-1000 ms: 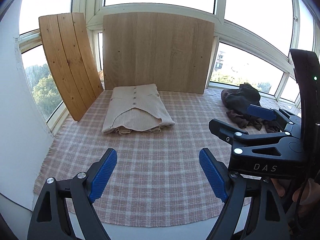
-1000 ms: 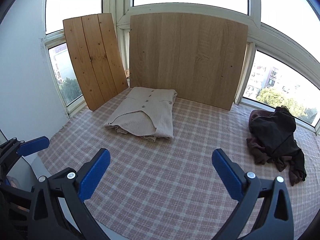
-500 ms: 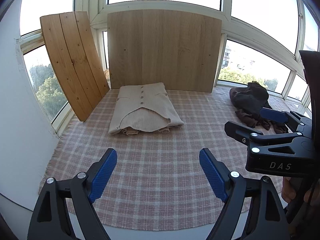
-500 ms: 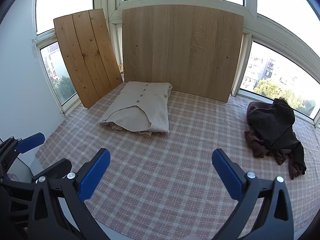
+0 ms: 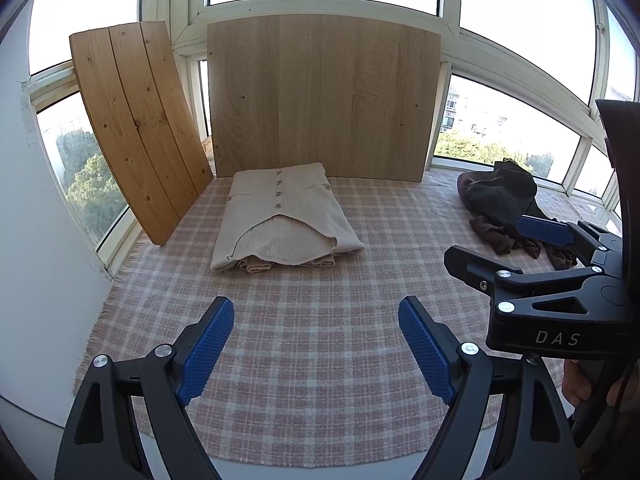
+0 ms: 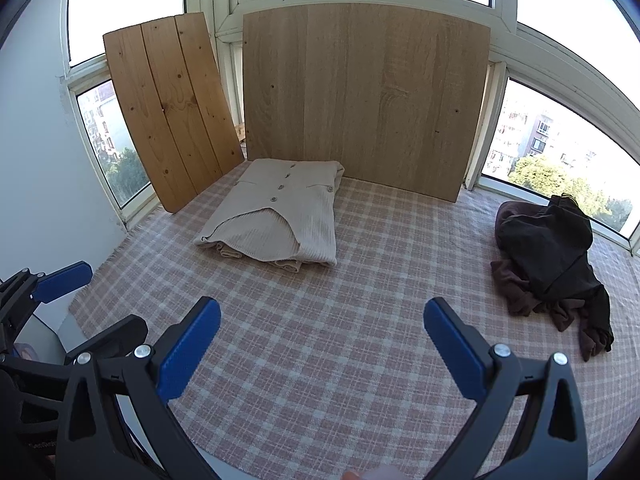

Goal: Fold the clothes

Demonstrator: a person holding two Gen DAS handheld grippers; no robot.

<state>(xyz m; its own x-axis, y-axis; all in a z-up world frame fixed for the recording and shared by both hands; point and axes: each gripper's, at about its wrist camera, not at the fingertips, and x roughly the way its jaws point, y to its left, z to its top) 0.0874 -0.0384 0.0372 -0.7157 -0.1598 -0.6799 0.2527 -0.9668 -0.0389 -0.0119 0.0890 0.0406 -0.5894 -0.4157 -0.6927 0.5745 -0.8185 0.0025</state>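
A folded beige buttoned garment (image 5: 282, 218) (image 6: 276, 220) lies at the back left of the pink plaid cloth (image 5: 320, 344) (image 6: 340, 360). A crumpled heap of dark brown and black clothes (image 5: 504, 208) (image 6: 552, 264) sits at the far right. My left gripper (image 5: 316, 344) hovers open over the near part of the cloth, nothing between its blue pads. My right gripper (image 6: 322, 344) is open and empty too, above the near middle. In the left wrist view the right gripper (image 5: 520, 248) shows at the right edge, in front of the dark heap.
Two wooden boards lean against the windows behind the cloth: a slatted one (image 5: 136, 136) at left, a wide pale one (image 5: 320, 100) in the middle. A white wall (image 6: 44, 184) bounds the left side. A hand (image 5: 588, 384) holds the right gripper's handle.
Both views have shifted slightly, so the folded garment and boards sit a little further right in the frames. Both grippers stay open and empty.
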